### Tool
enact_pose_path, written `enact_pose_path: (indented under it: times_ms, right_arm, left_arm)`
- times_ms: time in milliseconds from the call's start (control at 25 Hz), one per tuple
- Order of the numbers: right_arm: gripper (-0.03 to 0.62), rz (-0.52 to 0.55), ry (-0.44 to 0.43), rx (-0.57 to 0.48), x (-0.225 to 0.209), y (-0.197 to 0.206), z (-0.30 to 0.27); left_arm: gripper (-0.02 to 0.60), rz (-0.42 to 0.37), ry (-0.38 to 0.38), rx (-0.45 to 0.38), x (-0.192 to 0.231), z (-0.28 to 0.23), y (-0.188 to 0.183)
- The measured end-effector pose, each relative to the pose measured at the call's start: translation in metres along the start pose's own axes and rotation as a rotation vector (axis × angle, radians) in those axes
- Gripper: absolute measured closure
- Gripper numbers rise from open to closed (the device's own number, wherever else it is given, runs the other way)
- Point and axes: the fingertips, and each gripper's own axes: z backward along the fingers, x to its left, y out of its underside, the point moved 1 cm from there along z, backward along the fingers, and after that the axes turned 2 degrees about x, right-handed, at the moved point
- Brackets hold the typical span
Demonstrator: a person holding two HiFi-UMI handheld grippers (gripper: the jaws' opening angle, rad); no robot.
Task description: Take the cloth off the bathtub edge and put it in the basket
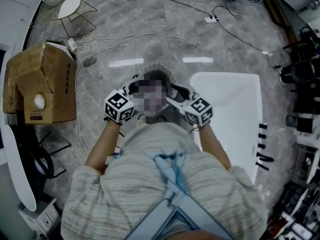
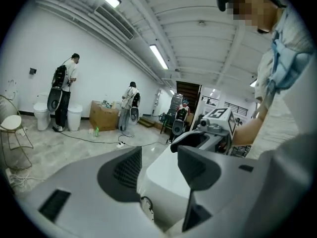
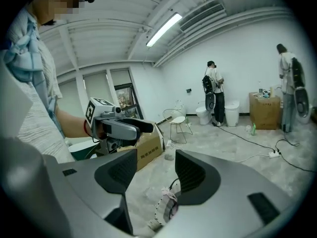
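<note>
Head view, frame centre: left gripper (image 1: 136,87) and right gripper (image 1: 178,90) close together, tips angled toward each other, at the edges of the blurred patch. Just above them in frame, frilled rim of basket (image 1: 156,66) on grey marble floor (image 1: 150,29). White bathtub (image 1: 227,109) right of centre, just beside basket. Cardboard box (image 1: 47,86) at left, wire chair (image 1: 67,9) upper left, cables (image 1: 165,34) trailing across upper half.

Left gripper view: fingers (image 2: 124,171) spread partway, pinching nothing, touching nothing. Through the gap at lower centre, white bathtub (image 2: 163,180). Right gripper (image 2: 208,135) centre right, near but apart.

Right gripper view: fingers (image 3: 194,175) spread partway as well, nothing between, no contact. Through the gap at bottom centre, basket (image 3: 166,207) with frilled trim on floor, well apart from tips. Left gripper (image 3: 119,128) centre left, cardboard box (image 3: 148,150) behind it. Two people (image 3: 214,93) standing far back by the white wall, right half of frame.

Cloth: cannot tell where. Inside of basket covered by blurred patch and grippers in head view; only part of rim showing in right gripper view.
</note>
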Motion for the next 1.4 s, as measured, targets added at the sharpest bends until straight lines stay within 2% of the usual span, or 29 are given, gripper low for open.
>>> enact_pose_path:
  times_ms: [200,360,680,920,1120,1160,1400]
  right_arm:
    - [0.356,-0.019,-0.016,-0.093,0.013,-0.016,0.018]
    - [0.356,0.025,-0.051,-0.144,0.031,-0.04,0.023]
    - [0.358,0.079,-0.094,-0.219,0.048,-0.064,0.028]
    - [0.362,0.033,-0.119,-0.284,0.059,-0.073,0.036]
    - [0.569,0.026,-0.1,-0.33,0.062,-0.074,0.044]
    - [0.588,0.021,-0.097,-0.339,0.061,-0.075,0.044]
    - [0.589,0.093,-0.055,-0.302,0.061,-0.072,0.04]
  left_arm:
    - [0.351,-0.054,-0.011,-0.104,-0.013,0.025,-0.026]
    - [0.351,-0.051,-0.006,-0.163,-0.022,0.034,-0.046]
    - [0.351,-0.059,0.037,-0.206,-0.032,0.051,-0.058]
    - [0.351,-0.062,0.048,-0.216,-0.037,0.067,-0.058]
    - [0.351,-0.071,0.04,-0.228,-0.043,0.075,-0.059]
    - [0.351,-0.077,0.042,-0.228,-0.044,0.076,-0.059]
    - [0.351,-0.121,0.069,-0.22,-0.056,0.075,-0.059]
